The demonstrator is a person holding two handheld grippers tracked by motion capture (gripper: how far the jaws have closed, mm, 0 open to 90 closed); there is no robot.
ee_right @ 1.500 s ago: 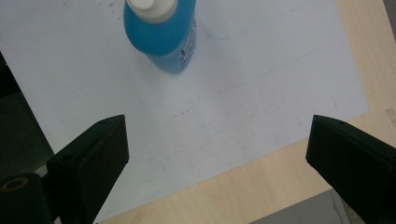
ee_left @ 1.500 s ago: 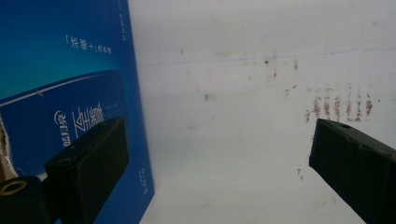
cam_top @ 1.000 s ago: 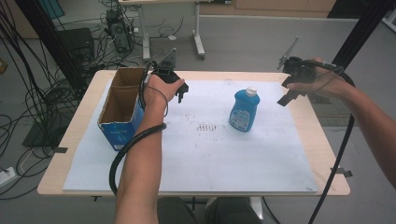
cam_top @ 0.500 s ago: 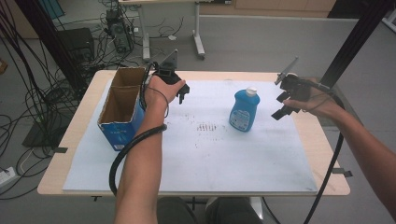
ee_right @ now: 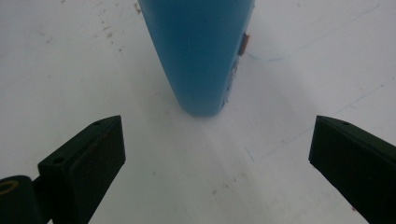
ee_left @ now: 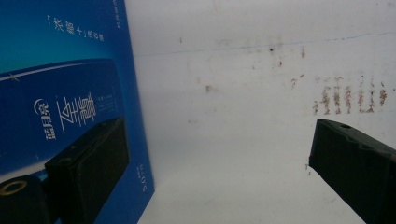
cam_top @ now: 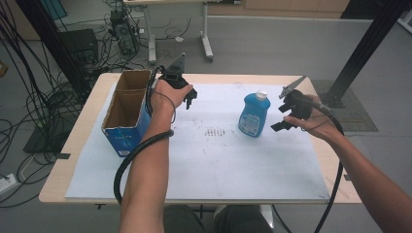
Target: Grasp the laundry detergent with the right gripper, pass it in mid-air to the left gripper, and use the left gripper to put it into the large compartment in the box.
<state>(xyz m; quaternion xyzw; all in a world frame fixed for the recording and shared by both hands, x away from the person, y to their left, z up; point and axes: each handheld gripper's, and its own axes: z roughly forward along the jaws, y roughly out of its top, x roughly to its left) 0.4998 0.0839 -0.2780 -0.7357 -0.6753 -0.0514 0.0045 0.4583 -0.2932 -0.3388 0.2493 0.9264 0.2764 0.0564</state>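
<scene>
White sheeting (cam_top: pixel 204 160) covers the wooden table, with cables and equipment on the floor behind it; the blue bottle (cam_top: pixel 253 115) is taken as the landmark. Right gripper (cam_top: pixel 286 114): jaws spread wide and empty, standing just to the right of the bottle, not touching it; the right gripper view shows the bottle's lower body (ee_right: pixel 198 51) ahead and between the two jaws, a bare strip of sheet separating them. Left gripper (cam_top: pixel 187 94): jaws likewise wide apart and holding nothing, well to the left of the bottle, just beside the open cardboard box (cam_top: pixel 127 110), whose blue printed side (ee_left: pixel 65 93) is close against one jaw in the left gripper view. Bottle upright, white cap on, standing on the sheet. Assessment: the approach to the bottle appears nearly complete; grasping, lifting and any placement, probably into the box, are not yet done.
</scene>
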